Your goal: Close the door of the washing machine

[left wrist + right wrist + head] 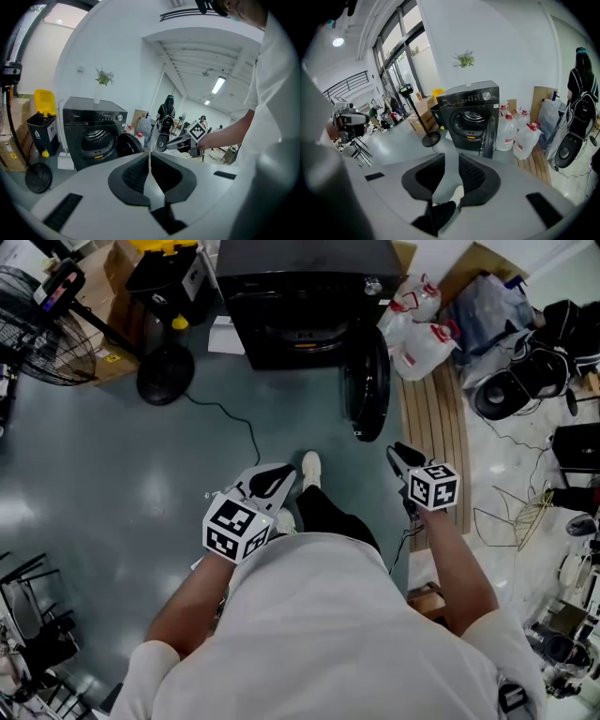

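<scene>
Head view: black washer [309, 296] stands at the top of the grey floor [122, 484], its round door [366, 390] swung open on the right side, edge-on toward the person. Jugs [422, 334] stand just right of the door. Both grippers are held well short of the washer. Left gripper [272, 482]: jaws pressed together, nothing between them. Right gripper [405, 457]: jaws parted, empty, aimed toward the door; only the person's shoe [310, 468] shows through the gap.
</scene>
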`<state>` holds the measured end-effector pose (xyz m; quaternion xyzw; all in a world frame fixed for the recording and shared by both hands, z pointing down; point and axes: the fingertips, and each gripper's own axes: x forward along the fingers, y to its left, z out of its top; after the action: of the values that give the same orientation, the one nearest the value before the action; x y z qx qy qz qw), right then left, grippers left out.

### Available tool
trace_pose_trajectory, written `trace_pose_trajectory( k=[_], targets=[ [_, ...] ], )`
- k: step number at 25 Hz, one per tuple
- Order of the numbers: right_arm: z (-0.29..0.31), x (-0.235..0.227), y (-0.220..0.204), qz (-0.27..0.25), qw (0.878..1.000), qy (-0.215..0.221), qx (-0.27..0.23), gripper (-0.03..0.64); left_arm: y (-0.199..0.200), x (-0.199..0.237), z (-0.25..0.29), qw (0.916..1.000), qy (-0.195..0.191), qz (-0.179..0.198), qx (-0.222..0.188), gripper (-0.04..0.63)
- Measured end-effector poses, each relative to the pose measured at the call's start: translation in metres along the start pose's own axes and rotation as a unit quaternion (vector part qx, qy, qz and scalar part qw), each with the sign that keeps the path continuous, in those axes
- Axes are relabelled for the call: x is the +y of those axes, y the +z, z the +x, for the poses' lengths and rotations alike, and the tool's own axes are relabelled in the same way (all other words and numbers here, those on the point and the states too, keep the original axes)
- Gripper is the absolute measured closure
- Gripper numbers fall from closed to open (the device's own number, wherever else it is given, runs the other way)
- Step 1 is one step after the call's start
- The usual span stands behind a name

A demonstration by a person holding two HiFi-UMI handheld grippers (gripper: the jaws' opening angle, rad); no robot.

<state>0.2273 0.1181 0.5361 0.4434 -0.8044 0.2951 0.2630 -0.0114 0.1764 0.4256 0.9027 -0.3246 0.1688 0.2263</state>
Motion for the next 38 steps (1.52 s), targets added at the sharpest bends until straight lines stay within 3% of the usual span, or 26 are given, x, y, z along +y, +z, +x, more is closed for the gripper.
trace_pose_trajectory(
  k=[8, 14, 25, 38],
  targets=[
    [0.085, -0.105, 0.029, 0.04, 0.999, -0.019, 0.027, 0.502, 0.059, 0.047, 0.052, 0.9996, 0.024, 0.003, 0.012, 0.574],
    [0.132, -0.146, 0.029, 0.056, 0.997, -0.016, 0.055, 0.494, 0.087, 0.071, 0.078, 0.9991, 0.041, 0.004, 0.011, 0.574],
    [0.176, -0.174, 0.027, 0.08, 0.992, -0.03, 0.094, 0.471, 0.11, 0.101, 0.101, 0.9992, 0.026, 0.019, 0.025, 0.574],
    [0.192, -0.178, 0.022, 0.09, 0.988, -0.036, 0.12, 0.509, 0.117, 0.129, 0.108, 0.9991, 0.007, 0.014, 0.04, 0.574]
  ],
)
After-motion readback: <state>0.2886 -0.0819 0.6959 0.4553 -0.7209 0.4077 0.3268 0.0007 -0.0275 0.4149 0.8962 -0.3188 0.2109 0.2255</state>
